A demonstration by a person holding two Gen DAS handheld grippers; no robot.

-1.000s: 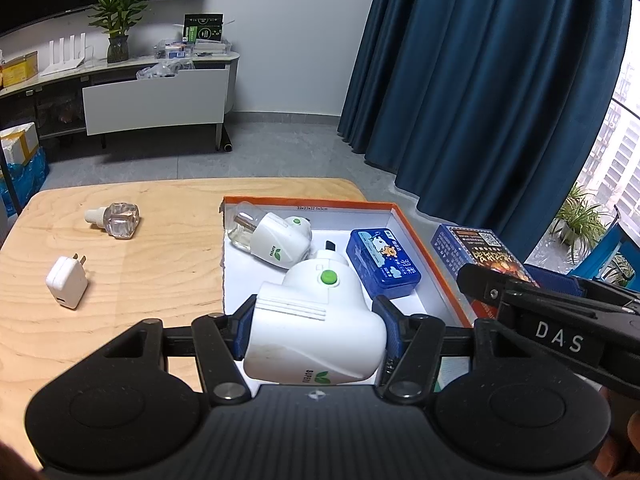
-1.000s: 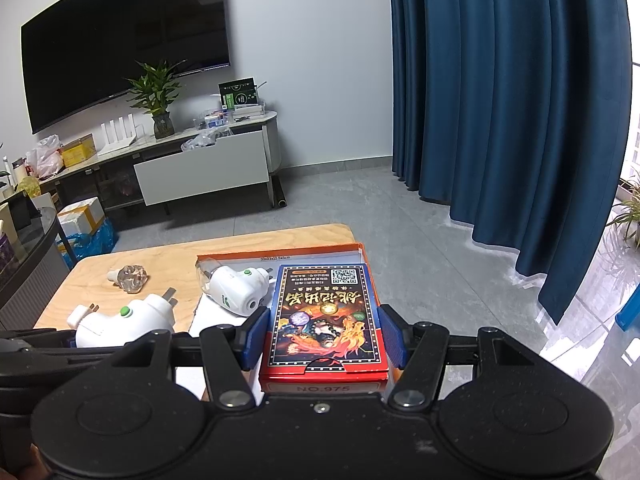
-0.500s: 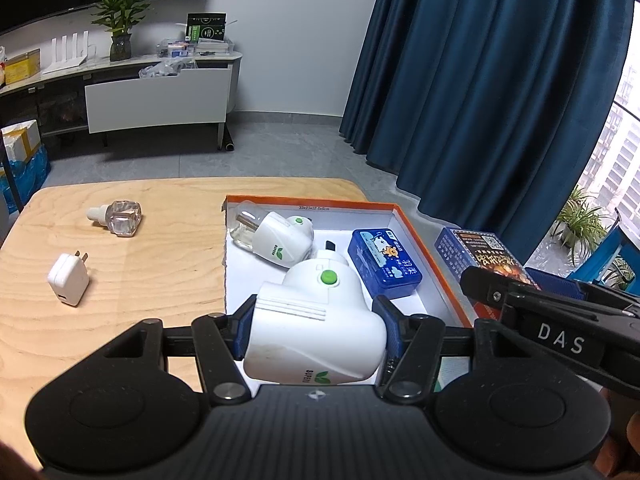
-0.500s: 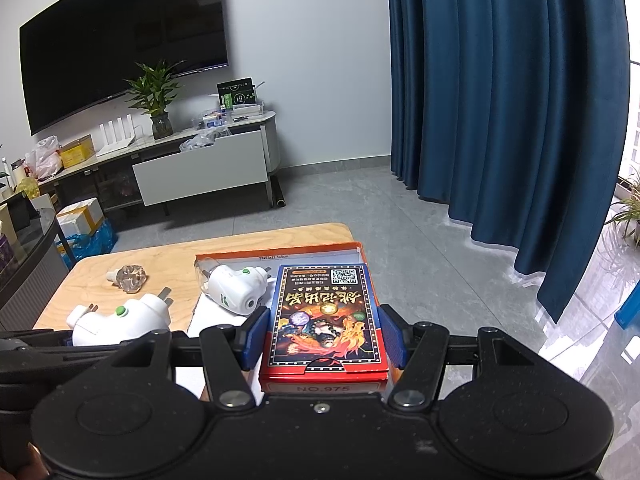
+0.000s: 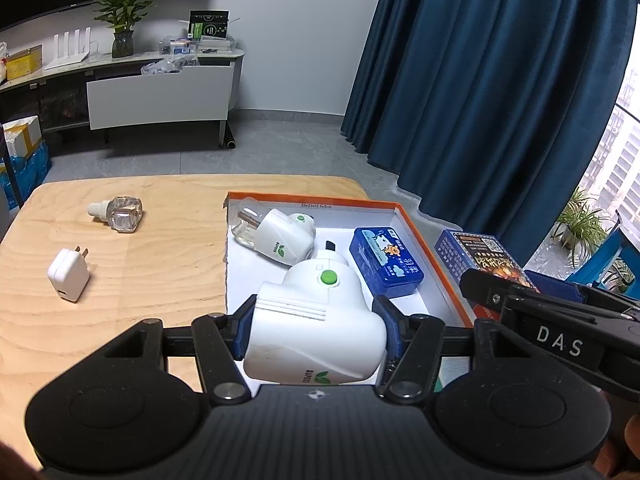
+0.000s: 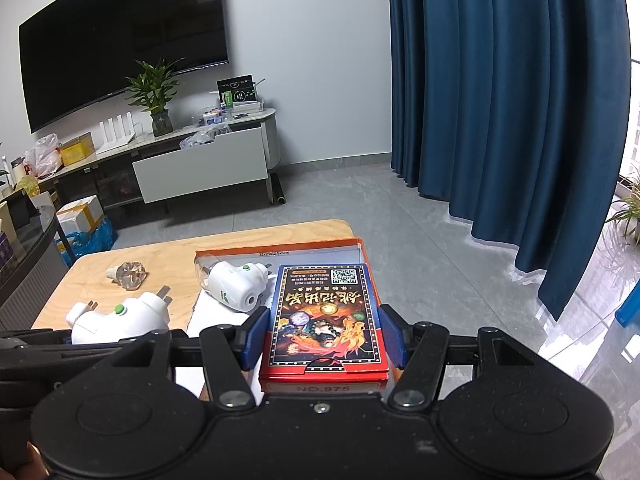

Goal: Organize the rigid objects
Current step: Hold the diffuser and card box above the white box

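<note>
My left gripper [image 5: 314,330] is shut on a white plug-in device with a green button [image 5: 316,320], held above the near part of the orange-rimmed white box [image 5: 424,236]. In the box lie a second white plug-in device [image 5: 284,236] and a blue tin [image 5: 386,262]. My right gripper [image 6: 326,338] is shut on a red and blue card box [image 6: 326,320], held over the box's right side [image 6: 358,242]. The card box also shows in the left wrist view [image 5: 480,256]. The left-held device also shows in the right wrist view [image 6: 120,318].
On the wooden table [image 5: 160,264] left of the box lie a clear glass bottle with a white neck [image 5: 118,212] and a small white charger [image 5: 68,274]. A blue curtain [image 5: 480,100] hangs to the right. A TV cabinet [image 5: 160,96] stands behind.
Both grippers have shifted only slightly with their loads. The left view has crept a little forward over the box.
</note>
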